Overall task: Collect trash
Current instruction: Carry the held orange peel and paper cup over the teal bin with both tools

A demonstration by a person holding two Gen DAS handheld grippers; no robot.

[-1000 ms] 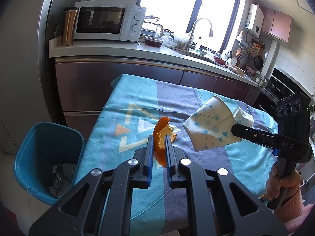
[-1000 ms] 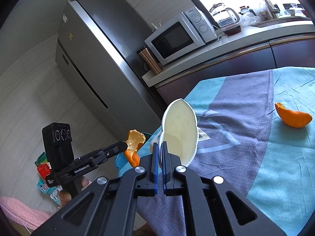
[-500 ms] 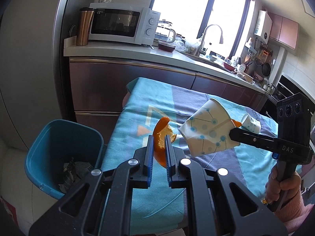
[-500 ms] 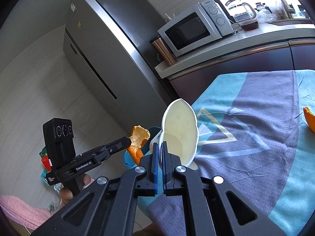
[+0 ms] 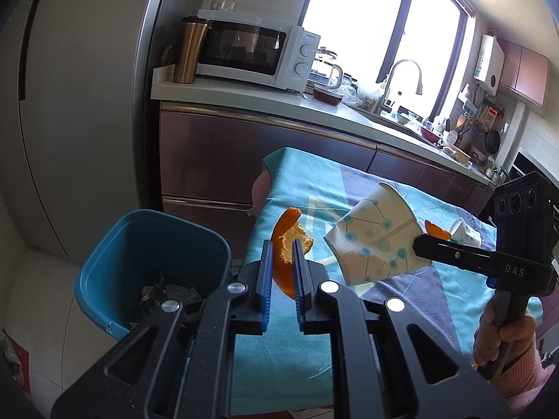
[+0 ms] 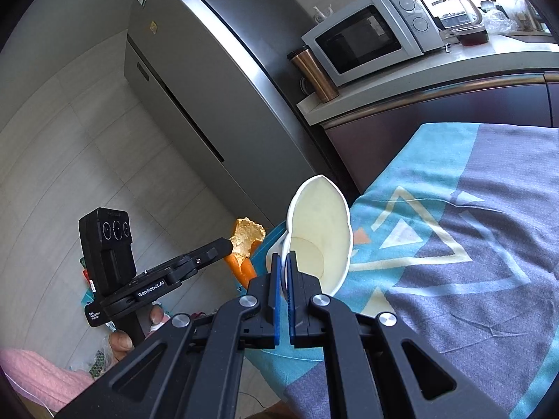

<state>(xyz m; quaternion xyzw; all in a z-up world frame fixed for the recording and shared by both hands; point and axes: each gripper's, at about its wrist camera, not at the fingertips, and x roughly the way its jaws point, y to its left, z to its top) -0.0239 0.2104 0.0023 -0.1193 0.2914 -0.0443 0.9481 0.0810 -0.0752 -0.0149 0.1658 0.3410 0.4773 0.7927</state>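
Bin (image 5: 115, 255) interior visible left view only; right view shows fridge (image 6: 195, 80).

right gripper (image 6: 283, 262) pinches paper cup (image 6: 319, 230) beside orange peel (image 6: 244, 244).

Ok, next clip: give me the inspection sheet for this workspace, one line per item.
Surface: table under a teal and grey patterned cloth.
Job's things: orange peel in the left tool; crushed paper cup in the right tool; blue bin on the floor beside the table, some trash inside.
Clutter: second peel and small cup lying on the table.
Grippers: left tool shut on the peel; right tool shut on the cup's rim.
Cables: nothing seen.
Surroundings: fridge, microwave, copper flask, kettle, sink tap, window.
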